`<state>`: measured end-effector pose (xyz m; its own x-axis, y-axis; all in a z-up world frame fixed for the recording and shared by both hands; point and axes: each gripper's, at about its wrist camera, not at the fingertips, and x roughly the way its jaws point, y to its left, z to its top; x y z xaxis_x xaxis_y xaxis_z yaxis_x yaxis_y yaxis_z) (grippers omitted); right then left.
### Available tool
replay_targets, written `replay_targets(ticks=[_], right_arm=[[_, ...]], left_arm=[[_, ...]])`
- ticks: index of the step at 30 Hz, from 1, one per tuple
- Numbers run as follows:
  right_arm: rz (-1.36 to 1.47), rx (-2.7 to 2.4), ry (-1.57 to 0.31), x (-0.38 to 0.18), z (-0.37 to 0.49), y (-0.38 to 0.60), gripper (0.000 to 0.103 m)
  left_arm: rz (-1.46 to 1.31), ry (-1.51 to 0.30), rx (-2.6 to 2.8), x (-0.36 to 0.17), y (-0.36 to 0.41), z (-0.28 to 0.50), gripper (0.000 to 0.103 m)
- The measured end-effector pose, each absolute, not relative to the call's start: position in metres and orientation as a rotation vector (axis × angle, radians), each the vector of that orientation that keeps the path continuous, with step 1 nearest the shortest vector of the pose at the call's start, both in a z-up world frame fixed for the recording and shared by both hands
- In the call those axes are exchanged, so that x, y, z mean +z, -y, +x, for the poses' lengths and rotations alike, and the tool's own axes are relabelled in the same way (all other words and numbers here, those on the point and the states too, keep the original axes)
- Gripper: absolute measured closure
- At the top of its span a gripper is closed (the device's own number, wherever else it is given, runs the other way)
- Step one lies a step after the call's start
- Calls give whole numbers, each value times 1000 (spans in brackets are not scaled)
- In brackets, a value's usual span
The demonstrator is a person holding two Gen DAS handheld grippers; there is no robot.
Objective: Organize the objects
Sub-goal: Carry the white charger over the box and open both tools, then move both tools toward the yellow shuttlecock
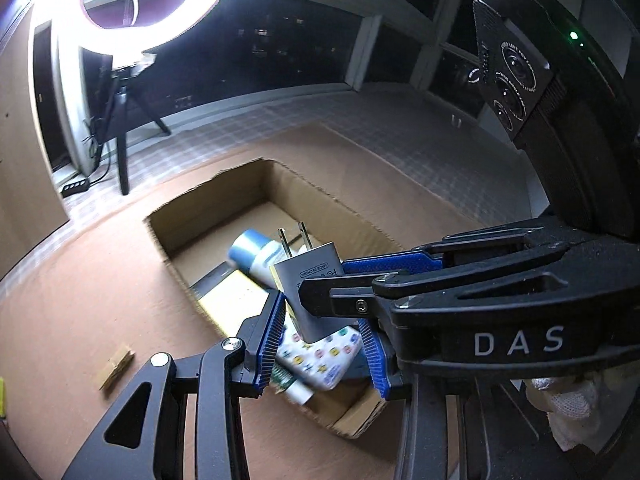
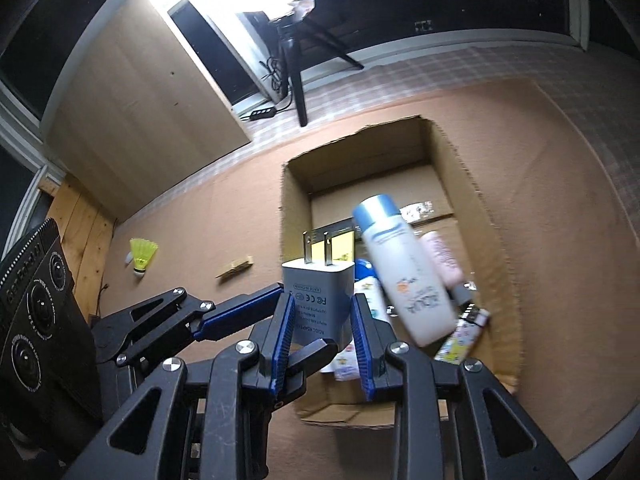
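Note:
A white plug adapter [image 2: 318, 300] with two prongs up sits between the blue pads of my right gripper [image 2: 322, 322], above the open cardboard box [image 2: 496, 240]. The adapter [image 1: 310, 276] also lies between my left gripper's pads [image 1: 274, 332]; the right gripper's black fingers [image 1: 360, 292] cross in front of it there. My left gripper [image 1: 324, 344] looks wide open around it. My left gripper's finger [image 2: 240, 308] reaches the adapter from the left in the right wrist view. In the box lie a white bottle with a blue cap [image 2: 404, 268], a pink tube [image 2: 444, 260] and small patterned packs [image 2: 460, 336].
The box stands on a brown mat [image 2: 200, 220]. A yellow shuttlecock [image 2: 141, 256] and a small wooden clip [image 2: 236, 268] lie on the mat left of the box. A ring light on a tripod [image 2: 296, 80] stands behind, by a power strip [image 2: 262, 114].

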<state>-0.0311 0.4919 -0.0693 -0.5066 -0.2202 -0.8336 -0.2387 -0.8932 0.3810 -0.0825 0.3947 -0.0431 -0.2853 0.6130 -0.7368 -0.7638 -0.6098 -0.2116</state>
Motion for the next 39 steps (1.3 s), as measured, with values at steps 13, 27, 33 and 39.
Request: replay_targets(ticks=[13, 27, 33, 39], right_arm=[[-1462, 2638, -651, -59, -31, -473, 52], [-1541, 2764, -692, -66, -81, -368, 52], [-1616, 2815, -720, -79, -113, -306, 52], [-1721, 2834, -766, -98, -151, -241, 52]], left_arm=[[-1049, -223, 2097, -32, -346, -87, 55], [-1180, -105, 2318, -35, -160, -128, 55], [-1245, -44, 2373, -43, -87, -147, 55], [-1325, 65, 2403, -61, -8, -177, 43]])
